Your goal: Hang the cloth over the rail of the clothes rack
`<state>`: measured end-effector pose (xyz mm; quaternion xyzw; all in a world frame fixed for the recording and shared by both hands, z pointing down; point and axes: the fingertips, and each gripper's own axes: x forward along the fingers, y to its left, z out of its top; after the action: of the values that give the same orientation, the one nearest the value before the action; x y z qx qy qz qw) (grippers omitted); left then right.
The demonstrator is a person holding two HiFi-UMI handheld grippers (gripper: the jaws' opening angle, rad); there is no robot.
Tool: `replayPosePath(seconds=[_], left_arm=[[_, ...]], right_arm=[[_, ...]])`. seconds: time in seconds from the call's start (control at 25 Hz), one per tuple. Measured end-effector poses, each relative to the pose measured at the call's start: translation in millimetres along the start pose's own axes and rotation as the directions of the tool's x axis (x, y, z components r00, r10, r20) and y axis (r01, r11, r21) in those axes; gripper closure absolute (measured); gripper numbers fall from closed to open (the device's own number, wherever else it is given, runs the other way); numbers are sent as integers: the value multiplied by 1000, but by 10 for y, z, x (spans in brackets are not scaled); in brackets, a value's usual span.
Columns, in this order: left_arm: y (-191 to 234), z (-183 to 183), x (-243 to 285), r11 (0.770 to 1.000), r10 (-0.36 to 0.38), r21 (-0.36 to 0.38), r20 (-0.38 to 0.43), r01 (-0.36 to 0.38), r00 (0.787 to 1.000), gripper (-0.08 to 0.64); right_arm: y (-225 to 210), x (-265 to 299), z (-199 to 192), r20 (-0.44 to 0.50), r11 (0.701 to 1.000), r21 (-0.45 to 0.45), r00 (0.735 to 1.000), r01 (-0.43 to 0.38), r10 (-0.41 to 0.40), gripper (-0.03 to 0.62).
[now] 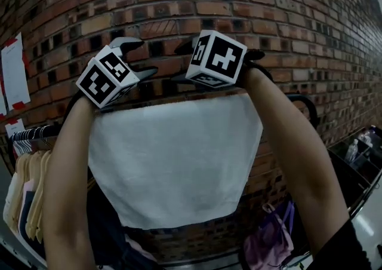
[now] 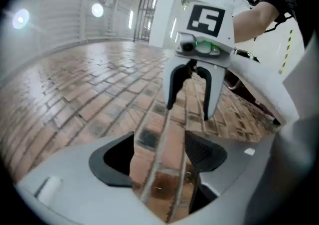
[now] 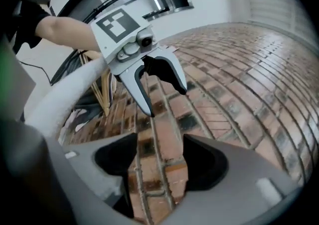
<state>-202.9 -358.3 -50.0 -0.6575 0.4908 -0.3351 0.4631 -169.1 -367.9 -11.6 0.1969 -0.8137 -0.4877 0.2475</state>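
We hold both tongs raised side by side in front of a brick wall [image 1: 286, 18], each topped by its marker cube. The left tongs [image 1: 140, 57] are open: in the left gripper view their two dark pads stand apart with only brickwork between them. The right tongs [image 1: 181, 61] are open as well, and the right gripper view shows the same bare gap between their pads. Each gripper view also shows the other tongs across from it, jaws spread and holding nothing.

The white cloth [image 1: 176, 161] hangs flat directly below both tongs. Its top edge runs level just beneath them and its lower edge falls well below. Neither pair of tongs touches it. Whatever the top edge is draped over is covered by the cloth, so we cannot see it. A dark curved bar [image 1: 305, 105] shows just beyond the cloth's upper corner, on the right tongs' side. Pale garments on hangers [image 1: 27, 191] hang lower down, on the left tongs' side.
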Motion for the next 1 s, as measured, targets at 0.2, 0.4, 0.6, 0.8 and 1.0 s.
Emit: replayPosePath(seconds=[0.2,0.4,0.6,0.8,1.0], left_arm=[[476,835,-606,972,236,-60,286,-228,929,229],[463,1423,-1454,881,467,-179,476,-438,745,437],[-170,1380,-1987,774,629,-440,445,-456,638,557],[-1692,763,-1827,728,611,-560,268,-395,745,557],[-2905,314,-1645,675,474,-683,113,-278,873,557]], right_arm=[[-471,-596,648,258,959,122,924,258,-281,299],[-459,-1454,1152,470,841,326,698,432,-540,309],[261,-2052,1195,553,737,441,492,512,-673,529],[1494,-1800,491,431,662,669,549,338,-716,588],[2641,-1354,-116,283,629,733,724,259,-629,588]])
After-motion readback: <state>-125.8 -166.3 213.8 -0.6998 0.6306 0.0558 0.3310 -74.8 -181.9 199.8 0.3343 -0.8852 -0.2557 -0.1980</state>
